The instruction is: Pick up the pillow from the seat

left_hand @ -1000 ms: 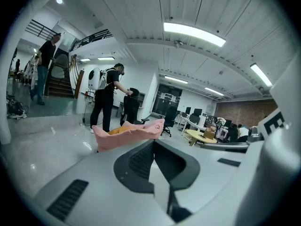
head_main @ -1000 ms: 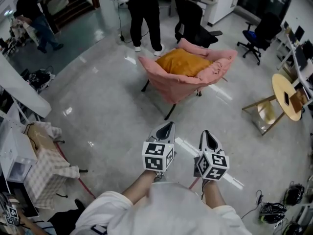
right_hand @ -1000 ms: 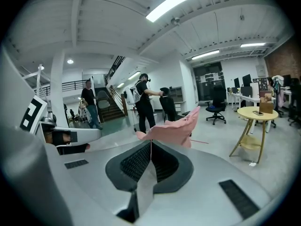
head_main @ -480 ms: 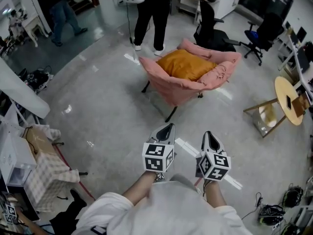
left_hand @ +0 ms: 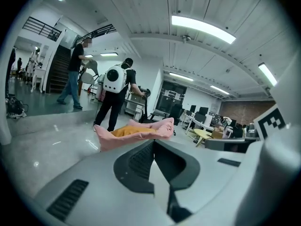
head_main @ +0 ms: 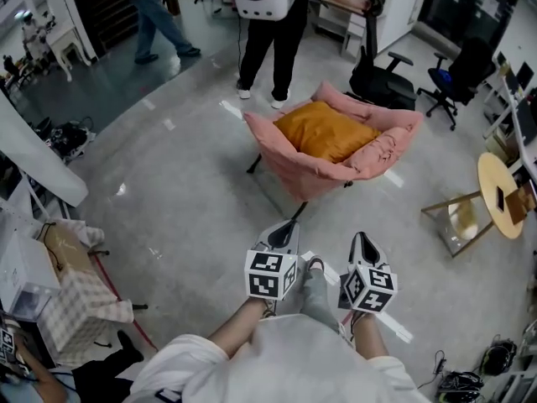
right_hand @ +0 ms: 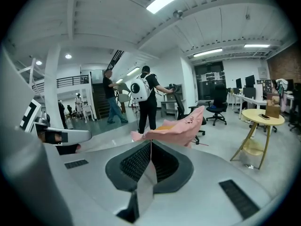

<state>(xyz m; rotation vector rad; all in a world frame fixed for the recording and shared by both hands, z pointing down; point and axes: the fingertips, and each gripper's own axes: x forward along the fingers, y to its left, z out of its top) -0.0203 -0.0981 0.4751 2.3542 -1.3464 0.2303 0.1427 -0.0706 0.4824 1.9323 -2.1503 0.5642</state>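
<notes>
An orange pillow (head_main: 325, 131) lies in the seat of a pink padded chair (head_main: 289, 159) on the grey floor ahead of me. The pillow (left_hand: 131, 131) shows low in the left gripper view, and its edge (right_hand: 165, 125) peeks over the pink chair (right_hand: 181, 126) in the right gripper view. My left gripper (head_main: 288, 227) and right gripper (head_main: 361, 238) are held side by side in front of me, well short of the chair. Both are shut with nothing between the jaws.
A person with a white backpack (head_main: 270, 23) stands just behind the chair, holding a black office chair (head_main: 382, 74). A round wooden side table (head_main: 495, 198) is at the right. A checked-cloth cart (head_main: 71, 305) and a white column (head_main: 38, 162) stand at the left.
The chair and pillow have drawn closer and lower in the head view as I walk toward them. Both grippers stay shut. The people behind have shifted.
</notes>
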